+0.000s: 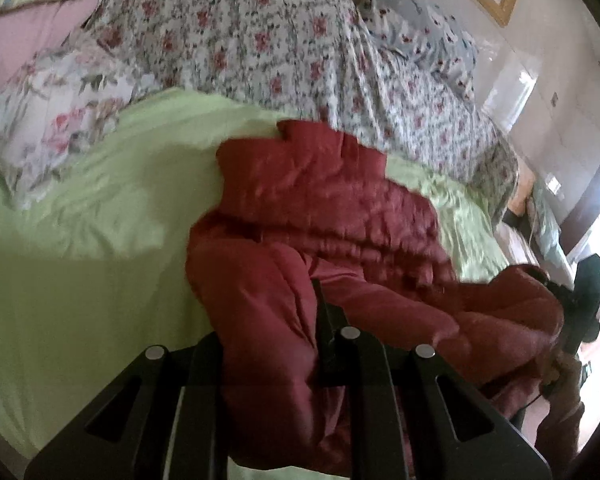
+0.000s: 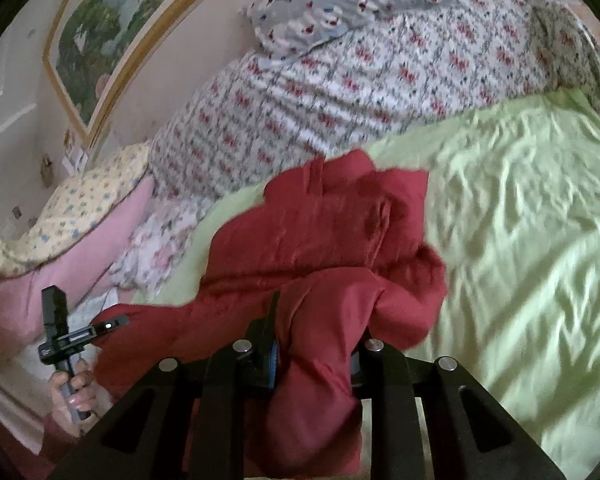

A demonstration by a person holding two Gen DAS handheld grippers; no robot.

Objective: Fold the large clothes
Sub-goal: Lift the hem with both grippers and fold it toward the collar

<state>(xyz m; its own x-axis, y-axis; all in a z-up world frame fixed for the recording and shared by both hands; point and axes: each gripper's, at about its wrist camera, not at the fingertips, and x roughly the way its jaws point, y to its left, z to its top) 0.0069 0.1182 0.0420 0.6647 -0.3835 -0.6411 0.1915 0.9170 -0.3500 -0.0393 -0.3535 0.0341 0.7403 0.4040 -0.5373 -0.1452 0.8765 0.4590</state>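
Note:
A red padded jacket (image 1: 324,216) lies bunched on the light green bedsheet (image 1: 80,240); it also shows in the right wrist view (image 2: 324,232). My left gripper (image 1: 276,336) is shut on a thick fold of the jacket at its near edge, with red cloth bulging between the fingers. My right gripper (image 2: 316,344) is shut on another fold of the same jacket. The right gripper shows at the far right of the left wrist view (image 1: 580,300), and the left gripper at the lower left of the right wrist view (image 2: 96,332), each clamping the jacket's edge.
A floral quilt (image 1: 280,40) is heaped along the back of the bed. Pillows (image 1: 56,120) lie at the left, a pink one (image 2: 84,256) among them. A framed picture (image 2: 112,28) hangs on the wall. The green sheet (image 2: 520,220) stretches to the right.

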